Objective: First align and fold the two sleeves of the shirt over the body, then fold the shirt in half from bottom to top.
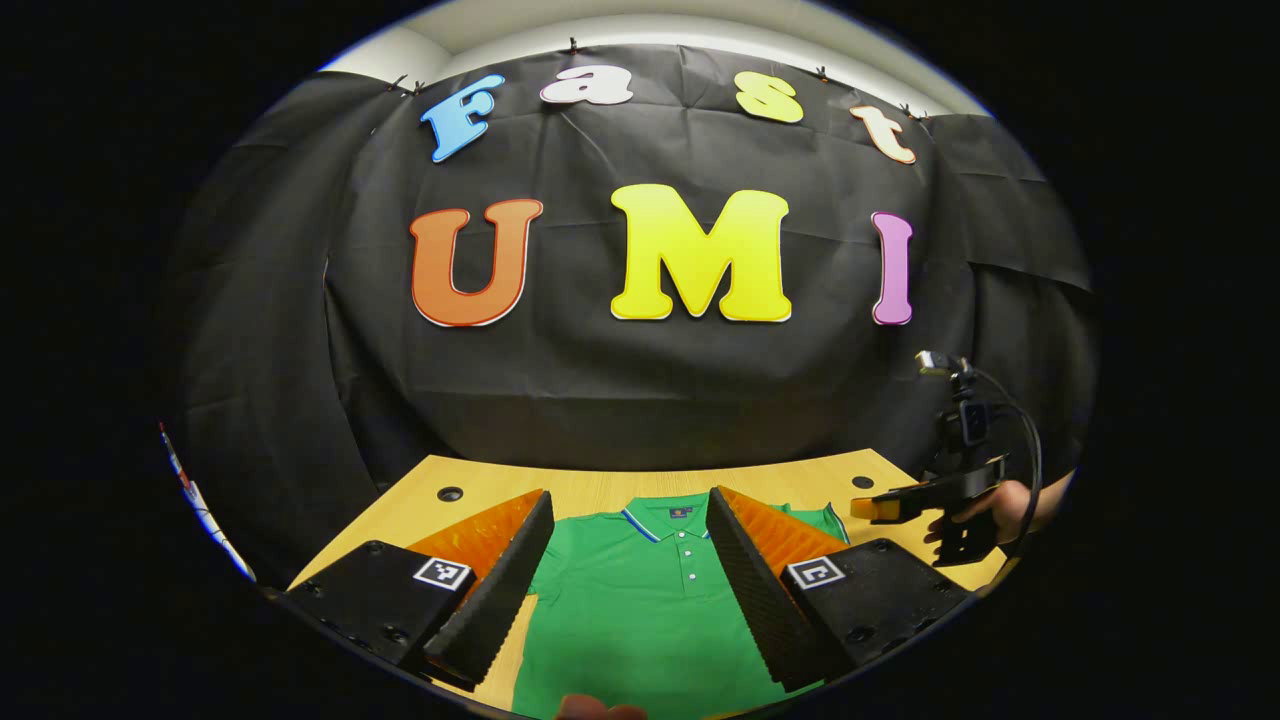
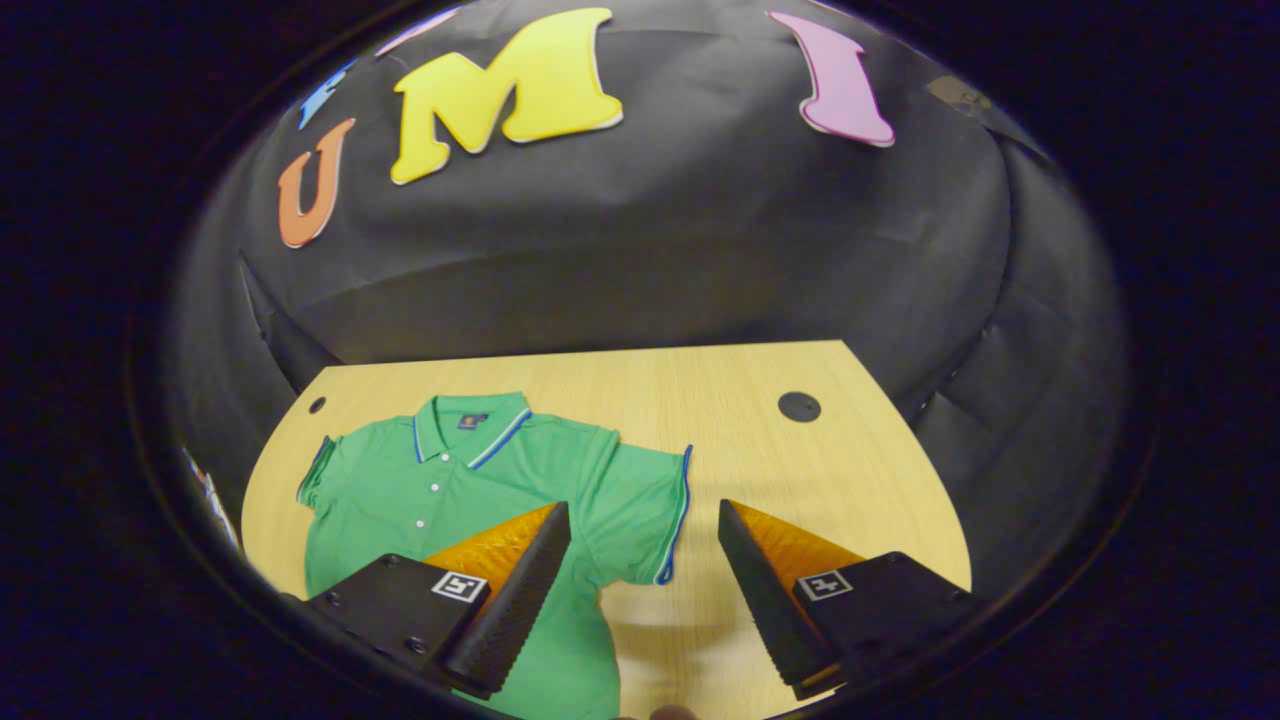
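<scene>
We're looking at a green polo shirt [image 2: 470, 490] lying flat and face up on the wooden table [image 2: 800, 470], collar toward the back wall, sitting in the lower left of the right gripper view and bottom centre of the left gripper view. Both sleeves are still spread out, so we're guessing the sleeve folds haven't started. The left gripper [image 1: 628, 570] is hovering over the chest with its jaws wide apart, holding nothing, and the right gripper [image 2: 645, 580] is hanging over the near sleeve [image 2: 650, 510] the same way, spread open and empty. In the left gripper view we're also seeing the right gripper at the right edge with a hand [image 1: 1005, 505] around it. The fabric is looking light, soft and floppy to us, so it's probably going to sag and bunch when lifted; pinching the striped sleeve cuff seems like the safest hold. The shirt's hem is getting cut off at the bottom of both views, and the far sleeve [image 2: 318, 470] is looking small and curled, so we can't tell how flat it's lying.
</scene>
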Motion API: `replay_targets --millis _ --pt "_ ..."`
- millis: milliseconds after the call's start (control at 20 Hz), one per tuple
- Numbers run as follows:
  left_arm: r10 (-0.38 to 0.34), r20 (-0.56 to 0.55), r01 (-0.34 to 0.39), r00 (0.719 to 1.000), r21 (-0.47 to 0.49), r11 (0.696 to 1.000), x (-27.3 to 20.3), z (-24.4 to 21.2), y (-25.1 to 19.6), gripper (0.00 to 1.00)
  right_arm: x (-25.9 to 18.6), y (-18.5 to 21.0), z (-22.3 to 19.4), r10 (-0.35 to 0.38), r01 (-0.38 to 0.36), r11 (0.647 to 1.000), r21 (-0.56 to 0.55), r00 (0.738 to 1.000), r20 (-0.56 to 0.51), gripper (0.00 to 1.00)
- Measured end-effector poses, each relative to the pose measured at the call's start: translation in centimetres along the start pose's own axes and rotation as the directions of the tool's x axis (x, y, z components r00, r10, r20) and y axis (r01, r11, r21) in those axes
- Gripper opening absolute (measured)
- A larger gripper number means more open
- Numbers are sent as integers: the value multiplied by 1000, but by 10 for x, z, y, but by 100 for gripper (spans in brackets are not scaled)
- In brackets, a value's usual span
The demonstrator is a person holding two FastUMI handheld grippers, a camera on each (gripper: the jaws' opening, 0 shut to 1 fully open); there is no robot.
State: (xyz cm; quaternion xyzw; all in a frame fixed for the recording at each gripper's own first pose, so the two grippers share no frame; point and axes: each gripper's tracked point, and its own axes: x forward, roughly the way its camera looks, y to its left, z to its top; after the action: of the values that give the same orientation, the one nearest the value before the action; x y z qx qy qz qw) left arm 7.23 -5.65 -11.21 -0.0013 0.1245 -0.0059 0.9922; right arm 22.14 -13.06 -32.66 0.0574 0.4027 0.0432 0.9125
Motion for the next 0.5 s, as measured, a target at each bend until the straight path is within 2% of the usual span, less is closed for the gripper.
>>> replay_targets --millis 250,500 --pt "30 -47 -30 998 5 1000 4 -19 -2 99 62 -15 -17 -6 7 1000 5 998 -60 96" --pt "64 -87 -63 994 22 998 5 -35 1 98 93 -16 -21 0 3 999 47 997 -76 97"
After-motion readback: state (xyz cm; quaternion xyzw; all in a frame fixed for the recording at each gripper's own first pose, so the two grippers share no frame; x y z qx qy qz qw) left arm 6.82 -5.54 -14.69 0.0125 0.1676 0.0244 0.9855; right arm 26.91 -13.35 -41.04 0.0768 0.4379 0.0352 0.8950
